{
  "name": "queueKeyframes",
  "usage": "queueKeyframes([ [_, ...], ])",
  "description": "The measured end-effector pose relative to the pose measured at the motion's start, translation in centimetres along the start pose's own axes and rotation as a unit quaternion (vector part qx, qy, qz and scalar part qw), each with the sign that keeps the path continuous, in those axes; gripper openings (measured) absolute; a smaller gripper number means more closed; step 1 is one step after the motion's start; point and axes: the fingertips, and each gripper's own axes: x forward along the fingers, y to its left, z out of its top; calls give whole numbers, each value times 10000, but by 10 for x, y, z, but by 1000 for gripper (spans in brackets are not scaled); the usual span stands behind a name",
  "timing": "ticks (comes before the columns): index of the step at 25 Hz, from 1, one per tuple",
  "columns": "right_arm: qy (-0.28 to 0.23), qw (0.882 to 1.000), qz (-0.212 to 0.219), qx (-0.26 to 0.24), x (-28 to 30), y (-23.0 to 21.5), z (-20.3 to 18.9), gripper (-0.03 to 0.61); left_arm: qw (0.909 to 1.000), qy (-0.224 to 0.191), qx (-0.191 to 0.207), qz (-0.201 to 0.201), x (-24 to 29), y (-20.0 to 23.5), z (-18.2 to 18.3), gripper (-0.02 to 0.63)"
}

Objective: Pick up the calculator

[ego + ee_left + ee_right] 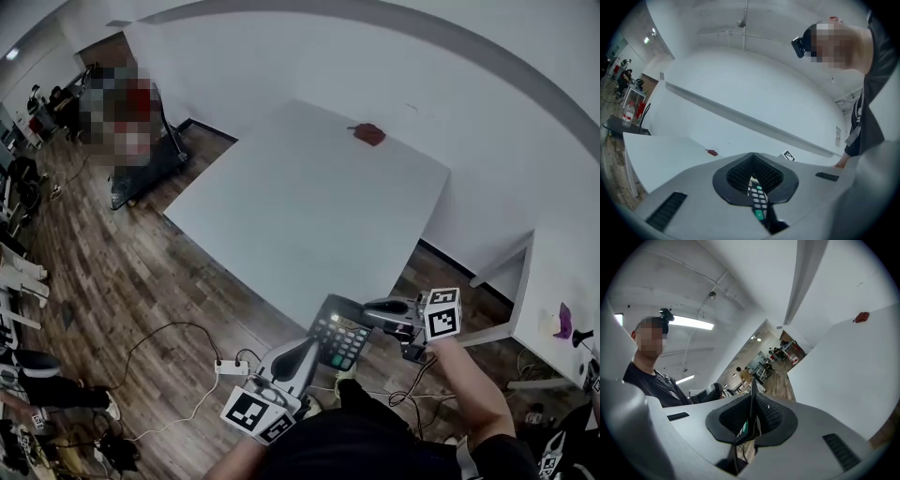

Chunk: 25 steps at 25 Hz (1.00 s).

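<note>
The dark calculator (pixel 339 336) with grey and green keys is off the white table (pixel 309 206), held in the air just past its near edge, over the wooden floor. My left gripper (pixel 312 352) is shut on its lower left side and my right gripper (pixel 377 310) is shut on its upper right edge. In the left gripper view the calculator's key rows (pixel 758 199) run edge-on between the shut jaws of the left gripper (pixel 753 180). In the right gripper view the calculator (pixel 751 408) is a thin dark slab pinched in the right gripper (pixel 751 420).
A small red object (pixel 368 134) lies at the table's far right edge. A power strip (pixel 230 367) and cables lie on the floor below my left gripper. A second white table (pixel 553 291) with a purple item (pixel 563 321) stands at the right. A black machine (pixel 141 173) stands far left.
</note>
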Motion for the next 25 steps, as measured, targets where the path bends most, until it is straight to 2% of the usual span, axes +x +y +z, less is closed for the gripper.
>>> queueKeyframes([
  [11,-163,9993,258,238,-9,60,-24,46,9989,-420,168,-97,-37,-21,26,6],
  [25,-160,9986,225,445,1,72,-42,46,9986,-485,148,-149,-54,-19,28,6],
])
